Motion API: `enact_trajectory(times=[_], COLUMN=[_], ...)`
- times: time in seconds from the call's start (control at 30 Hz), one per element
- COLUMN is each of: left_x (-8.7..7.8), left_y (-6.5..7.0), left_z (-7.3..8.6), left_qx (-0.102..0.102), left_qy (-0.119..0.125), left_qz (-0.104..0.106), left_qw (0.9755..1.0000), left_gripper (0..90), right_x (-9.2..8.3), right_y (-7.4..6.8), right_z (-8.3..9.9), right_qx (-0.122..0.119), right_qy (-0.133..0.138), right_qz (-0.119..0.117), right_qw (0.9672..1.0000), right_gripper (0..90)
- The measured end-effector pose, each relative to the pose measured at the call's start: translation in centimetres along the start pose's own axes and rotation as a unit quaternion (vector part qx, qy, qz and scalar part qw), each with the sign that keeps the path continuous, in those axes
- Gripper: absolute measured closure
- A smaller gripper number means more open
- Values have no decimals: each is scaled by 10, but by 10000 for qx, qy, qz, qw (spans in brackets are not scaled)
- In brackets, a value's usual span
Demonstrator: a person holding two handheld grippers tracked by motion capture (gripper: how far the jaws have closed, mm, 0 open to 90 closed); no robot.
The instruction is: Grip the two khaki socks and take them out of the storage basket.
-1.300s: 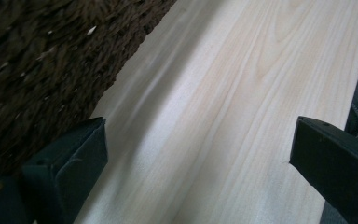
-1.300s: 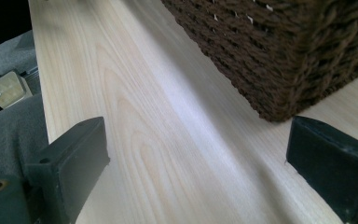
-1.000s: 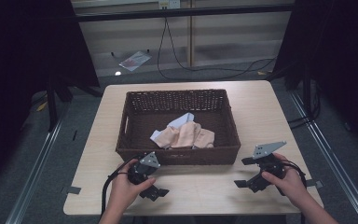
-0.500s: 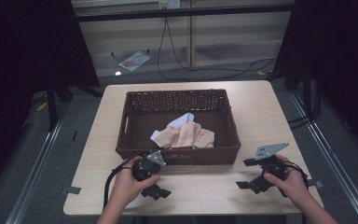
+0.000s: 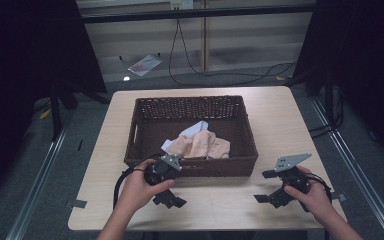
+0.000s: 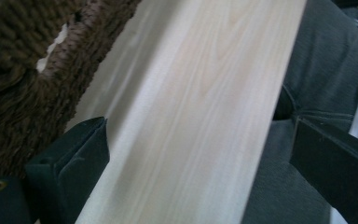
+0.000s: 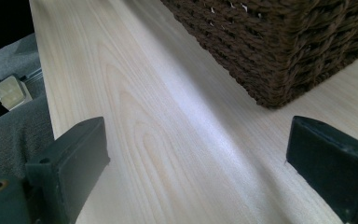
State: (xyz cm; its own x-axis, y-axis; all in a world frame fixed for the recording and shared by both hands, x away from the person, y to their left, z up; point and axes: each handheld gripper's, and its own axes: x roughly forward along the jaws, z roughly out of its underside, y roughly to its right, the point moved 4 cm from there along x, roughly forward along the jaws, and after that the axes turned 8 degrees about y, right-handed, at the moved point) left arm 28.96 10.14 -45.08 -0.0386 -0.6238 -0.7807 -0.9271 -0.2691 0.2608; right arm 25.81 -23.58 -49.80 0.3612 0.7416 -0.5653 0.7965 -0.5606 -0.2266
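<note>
A brown wicker basket (image 5: 190, 107) stands mid-table and holds a peach cloth (image 5: 200, 146) and a pale white cloth (image 5: 194, 130). My left gripper (image 5: 179, 184) is open just in front of the basket's front wall, pointing right, with nothing between its jaws. In the left gripper view the left gripper (image 6: 200, 154) frames bare table, with the basket (image 6: 23, 70) beside its left jaw. My right gripper (image 5: 264, 186) is open near the front right corner, pointing left and empty. The right gripper (image 7: 196, 158) hovers low over the wood, with the basket's corner (image 7: 279, 42) ahead to the right.
The light wooden table (image 5: 280, 115) has bare wood on both sides of the basket and a narrow strip in front. Black cables (image 5: 205, 75) and a paper sheet (image 5: 144, 64) lie on the floor beyond. A person's trouser leg (image 6: 326, 84) is past the table's front edge.
My left gripper has edged slightly right and closer to the basket's front wall. The right gripper has shifted a little right. Both stayed open.
</note>
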Motion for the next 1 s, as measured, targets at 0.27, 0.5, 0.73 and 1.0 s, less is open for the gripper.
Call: enact_trajectory(times=[0.27,0.5,0.73,1.0], left_x=[-16,-35,-47,-52], left_y=[2,1,-8,-29], left_z=[-17,-40,-61,-79], left_qx=[3,-16,-270,-570], left_qy=[-208,-383,-365,-432], left_qz=[91,169,149,-56], left_qw=[9997,9991,9989,9974], left_gripper=[45,47,44,45], right_x=[0,0,1,2], right_y=[0,-1,-2,-2], right_z=[0,0,0,0], right_qx=[-10,2,-42,-52], right_qy=[0,-13,-24,-49], right_qz=[-7,-23,-33,-35], right_qw=[10000,10000,10000,10000], right_gripper=[52,52,52,52])
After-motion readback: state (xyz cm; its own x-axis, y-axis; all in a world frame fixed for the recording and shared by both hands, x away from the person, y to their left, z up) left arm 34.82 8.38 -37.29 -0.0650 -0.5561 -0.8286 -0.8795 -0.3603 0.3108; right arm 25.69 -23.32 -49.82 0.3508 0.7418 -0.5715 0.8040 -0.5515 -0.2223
